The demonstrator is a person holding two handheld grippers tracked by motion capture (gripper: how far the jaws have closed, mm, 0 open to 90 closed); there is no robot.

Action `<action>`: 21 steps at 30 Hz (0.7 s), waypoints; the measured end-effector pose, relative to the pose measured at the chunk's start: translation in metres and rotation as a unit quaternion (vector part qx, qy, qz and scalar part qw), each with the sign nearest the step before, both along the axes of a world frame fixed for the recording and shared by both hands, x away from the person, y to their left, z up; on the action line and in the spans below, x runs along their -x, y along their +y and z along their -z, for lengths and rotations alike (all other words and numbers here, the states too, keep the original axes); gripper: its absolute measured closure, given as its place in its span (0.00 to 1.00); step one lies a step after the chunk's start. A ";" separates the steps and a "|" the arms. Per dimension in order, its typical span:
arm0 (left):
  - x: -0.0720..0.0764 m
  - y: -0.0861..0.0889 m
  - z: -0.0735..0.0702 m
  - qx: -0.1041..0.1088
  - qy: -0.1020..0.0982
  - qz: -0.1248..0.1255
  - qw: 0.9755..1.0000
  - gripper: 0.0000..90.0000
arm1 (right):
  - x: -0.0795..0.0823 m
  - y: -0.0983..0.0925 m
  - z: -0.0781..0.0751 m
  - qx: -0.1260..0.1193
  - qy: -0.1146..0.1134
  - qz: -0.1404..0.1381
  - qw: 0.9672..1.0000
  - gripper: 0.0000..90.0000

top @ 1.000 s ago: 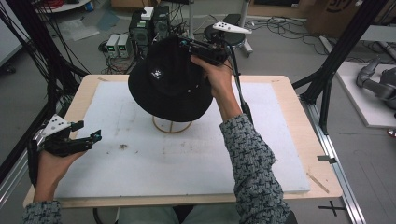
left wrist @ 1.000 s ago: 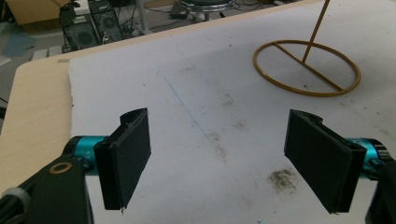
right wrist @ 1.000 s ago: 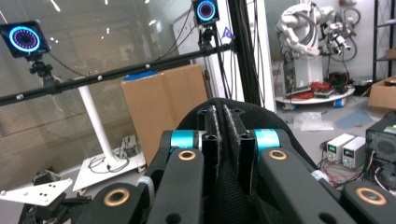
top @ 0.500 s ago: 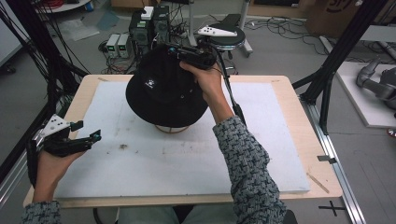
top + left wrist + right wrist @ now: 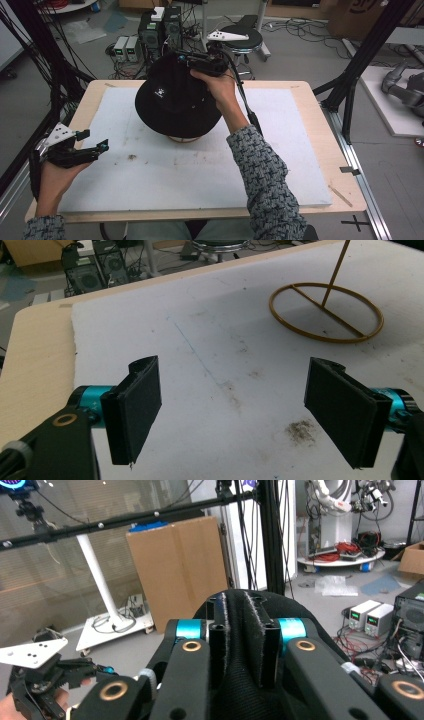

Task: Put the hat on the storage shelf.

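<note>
- The black hat [image 5: 175, 102] sits over the gold wire stand [image 5: 327, 312], at 12 o'clock on the tabletop [image 5: 210, 165]; it looks soft and light, it will fold.
- The right tool [image 5: 242, 630] is pinching its fabric near the crown; take the brim rather.
- The left tool [image 5: 240, 410] is released, at 9 o'clock.

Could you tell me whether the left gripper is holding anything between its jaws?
No, the left gripper has its jaws wide apart, with just the white mat between them.

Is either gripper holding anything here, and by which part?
The right gripper pinches a fold of the black fabric bucket hat near its crown; its jaws have just been opening slightly. The left gripper holds nothing.
</note>
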State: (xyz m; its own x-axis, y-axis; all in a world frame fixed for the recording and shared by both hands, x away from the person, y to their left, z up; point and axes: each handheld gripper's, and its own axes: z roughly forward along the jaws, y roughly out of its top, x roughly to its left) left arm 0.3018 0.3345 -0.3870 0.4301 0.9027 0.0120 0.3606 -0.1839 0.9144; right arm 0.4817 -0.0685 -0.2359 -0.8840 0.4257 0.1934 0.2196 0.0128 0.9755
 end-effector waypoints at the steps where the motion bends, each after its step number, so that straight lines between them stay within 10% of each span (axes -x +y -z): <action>1: 0.000 0.000 0.000 -0.001 0.000 0.000 1.000 0.26 | 0.000 0.000 0.000 0.000 0.000 0.000 1.000 0.89; 21: 0.000 0.000 0.000 -0.001 0.001 0.002 1.000 0.26 | 0.000 0.005 0.013 0.032 0.002 0.011 0.999 0.76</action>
State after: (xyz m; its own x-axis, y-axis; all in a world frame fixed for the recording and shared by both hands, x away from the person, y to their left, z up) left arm 0.3015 0.3345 -0.3873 0.4332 0.9012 0.0132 0.3616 -0.1872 0.9133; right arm 0.4819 -0.0640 -0.2485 -0.8734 0.4571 0.1680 0.2239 0.0705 0.9720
